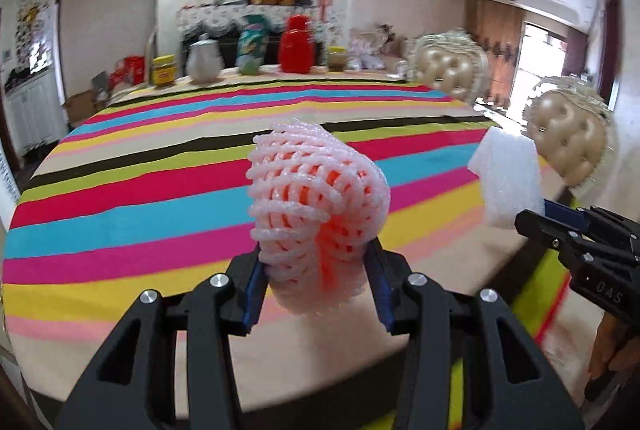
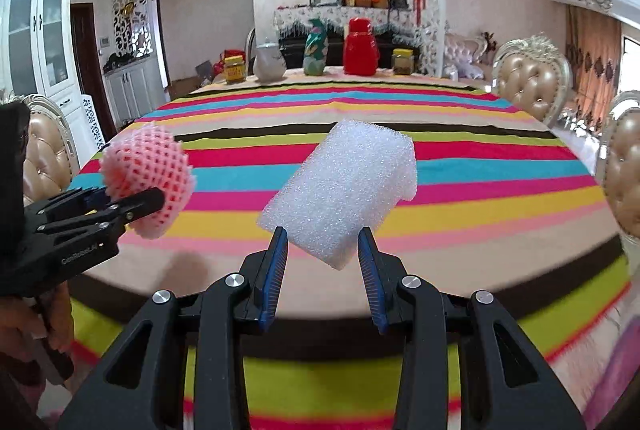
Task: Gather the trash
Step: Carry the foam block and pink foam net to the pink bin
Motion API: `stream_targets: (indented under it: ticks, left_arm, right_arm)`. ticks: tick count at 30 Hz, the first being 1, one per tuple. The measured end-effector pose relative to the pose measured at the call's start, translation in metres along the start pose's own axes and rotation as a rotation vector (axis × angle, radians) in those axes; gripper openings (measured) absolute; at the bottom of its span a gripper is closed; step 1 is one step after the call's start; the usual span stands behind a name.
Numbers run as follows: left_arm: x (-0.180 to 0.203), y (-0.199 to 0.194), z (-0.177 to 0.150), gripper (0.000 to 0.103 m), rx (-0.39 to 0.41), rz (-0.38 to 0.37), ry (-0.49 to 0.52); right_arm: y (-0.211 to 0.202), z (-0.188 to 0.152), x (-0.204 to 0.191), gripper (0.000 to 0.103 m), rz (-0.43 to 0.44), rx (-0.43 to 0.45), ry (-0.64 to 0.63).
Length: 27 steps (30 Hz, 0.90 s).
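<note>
My left gripper (image 1: 316,258) is shut on a pink foam fruit net (image 1: 316,206) and holds it above the near edge of the striped table (image 1: 160,190). The net also shows at the left of the right wrist view (image 2: 148,174), with the left gripper (image 2: 132,206) around it. My right gripper (image 2: 322,242) is shut on a white foam block (image 2: 344,186), held above the table. In the left wrist view the block (image 1: 508,178) shows at the right, in the right gripper (image 1: 536,218).
At the table's far edge stand a yellow jar (image 2: 234,69), a white jug (image 2: 269,64), a teal bag (image 2: 315,48), a red thermos (image 2: 360,48) and another jar (image 2: 403,61). Padded chairs (image 2: 528,78) stand along the right side and one (image 2: 44,154) at the left.
</note>
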<state>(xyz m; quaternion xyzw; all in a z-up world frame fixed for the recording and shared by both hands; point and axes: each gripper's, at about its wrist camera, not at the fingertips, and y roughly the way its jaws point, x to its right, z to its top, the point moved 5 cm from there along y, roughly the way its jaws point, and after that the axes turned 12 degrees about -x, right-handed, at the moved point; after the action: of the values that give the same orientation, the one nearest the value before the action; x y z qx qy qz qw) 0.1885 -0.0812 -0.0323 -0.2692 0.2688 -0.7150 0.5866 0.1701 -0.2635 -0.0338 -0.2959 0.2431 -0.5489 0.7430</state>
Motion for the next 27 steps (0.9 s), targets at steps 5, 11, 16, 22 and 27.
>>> stream_targets:
  ticks: [5, 11, 16, 22, 27]
  left_arm:
    - [0.049, -0.017, -0.018, 0.044, 0.027, -0.065, 0.076]
    - [0.103, -0.021, -0.037, 0.044, 0.039, -0.120, 0.169]
    - [0.149, -0.017, -0.046, 0.044, 0.018, -0.189, 0.240]
    - [0.204, -0.016, -0.058, 0.044, -0.014, -0.273, 0.323]
    - [0.246, -0.018, -0.062, 0.044, -0.028, -0.328, 0.389]
  right_arm:
    - [-0.042, -0.048, 0.020, 0.036, -0.047, 0.034, 0.009]
    - [-0.080, -0.099, 0.056, 0.036, -0.090, 0.060, 0.101]
    - [-0.108, -0.127, 0.076, 0.036, -0.136, 0.068, 0.130]
    - [-0.137, -0.156, 0.106, 0.036, -0.205, 0.064, 0.188]
    - [-0.153, -0.177, 0.134, 0.036, -0.263, 0.059, 0.246]
